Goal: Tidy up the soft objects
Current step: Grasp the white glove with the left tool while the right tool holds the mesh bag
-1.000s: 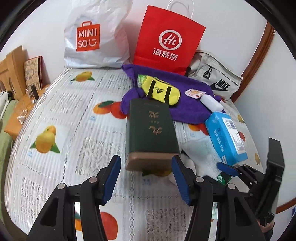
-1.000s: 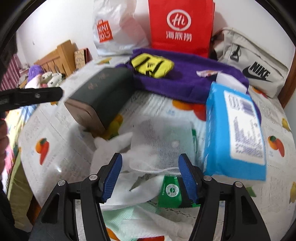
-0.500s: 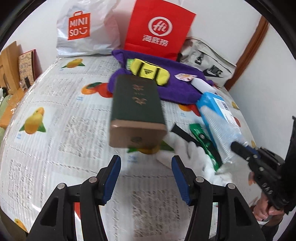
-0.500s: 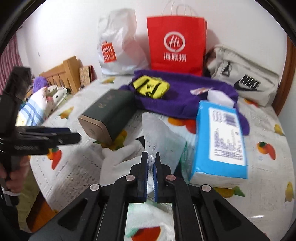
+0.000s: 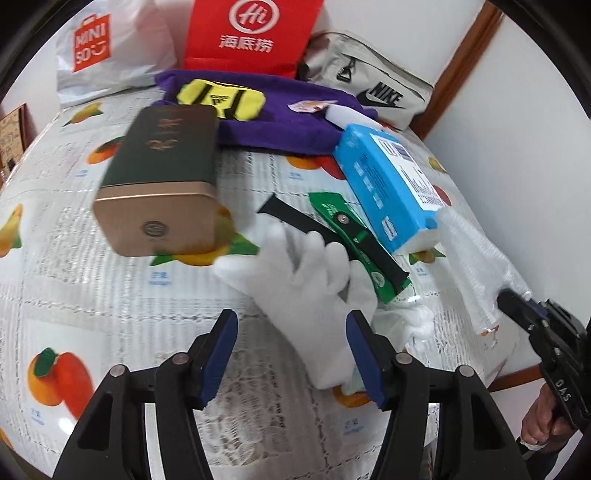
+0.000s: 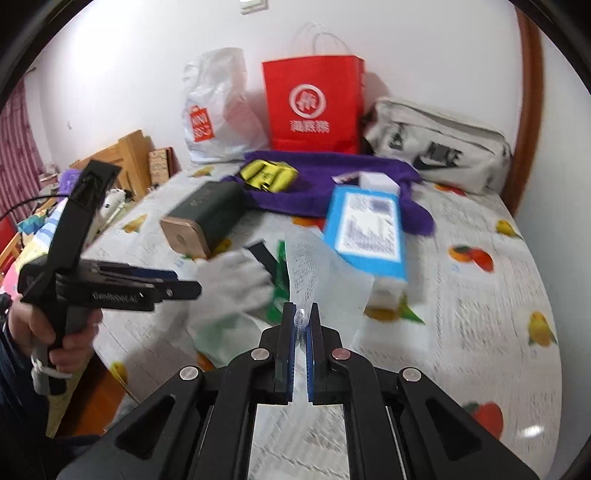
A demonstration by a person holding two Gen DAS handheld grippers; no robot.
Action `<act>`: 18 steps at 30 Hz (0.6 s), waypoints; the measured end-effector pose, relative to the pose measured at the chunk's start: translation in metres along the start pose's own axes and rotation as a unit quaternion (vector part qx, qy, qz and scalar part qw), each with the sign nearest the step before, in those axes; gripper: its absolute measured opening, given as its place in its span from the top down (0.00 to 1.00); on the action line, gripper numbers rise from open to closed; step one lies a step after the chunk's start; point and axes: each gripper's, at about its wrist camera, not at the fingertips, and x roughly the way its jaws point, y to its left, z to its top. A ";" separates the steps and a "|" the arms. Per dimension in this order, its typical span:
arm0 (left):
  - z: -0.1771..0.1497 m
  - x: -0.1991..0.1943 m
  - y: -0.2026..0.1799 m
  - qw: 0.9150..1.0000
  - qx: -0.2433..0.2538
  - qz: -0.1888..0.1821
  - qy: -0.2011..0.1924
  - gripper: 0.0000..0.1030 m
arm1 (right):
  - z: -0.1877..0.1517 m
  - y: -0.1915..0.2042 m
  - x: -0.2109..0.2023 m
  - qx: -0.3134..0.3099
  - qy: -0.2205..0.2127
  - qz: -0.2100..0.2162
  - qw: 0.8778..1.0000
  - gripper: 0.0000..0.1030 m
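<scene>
Held the right gripper (image 6: 300, 325) shut tight on one thin white net bag (image 6: 321, 266), up off the table (image 6: 480, 295). Saw the net bag's long side run from the pinched end toward the blue tissue pack (image 5: 388, 177), almost touching it. Held the left gripper (image 5: 291, 354) wide open with nothing in it, low over one white glove (image 5: 306, 291). Found the glove flat on the cloth, cuff near the open jaws, fingers pointing away toward the dark green box (image 5: 166, 166). Counted one green packet (image 5: 347, 236) and one black strap (image 5: 295, 221), both tucked partly under the glove. Counted one purple towel (image 5: 288, 122) with one yellow pouch (image 5: 221, 98) on top. Counted three bags along the back wall: white (image 5: 110, 48), red (image 5: 251, 33), grey (image 5: 369, 85). Found bare cloth left of the box and along the table's right side. Saw the round front edge close under both grippers, and a wall close on the right
</scene>
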 end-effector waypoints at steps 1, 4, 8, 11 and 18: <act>0.000 0.003 -0.001 1.000 0.001 -0.002 0.003 0.41 | -0.004 -0.005 0.003 0.008 0.006 -0.004 1.000 0.95; 0.003 0.015 -0.007 1.000 0.004 -0.005 0.013 0.37 | -0.016 -0.019 0.011 0.028 0.025 -0.012 0.999 0.95; 0.009 0.031 -0.012 1.000 0.004 0.004 0.020 0.36 | -0.029 -0.025 0.031 0.035 0.055 -0.003 0.998 0.95; 0.012 0.037 -0.017 1.000 0.017 0.021 0.015 0.37 | -0.033 -0.023 0.043 0.030 0.068 0.002 0.997 0.95; 0.014 0.038 -0.008 1.000 0.010 0.006 0.003 0.87 | -0.038 -0.026 0.058 0.042 0.084 0.012 0.996 0.95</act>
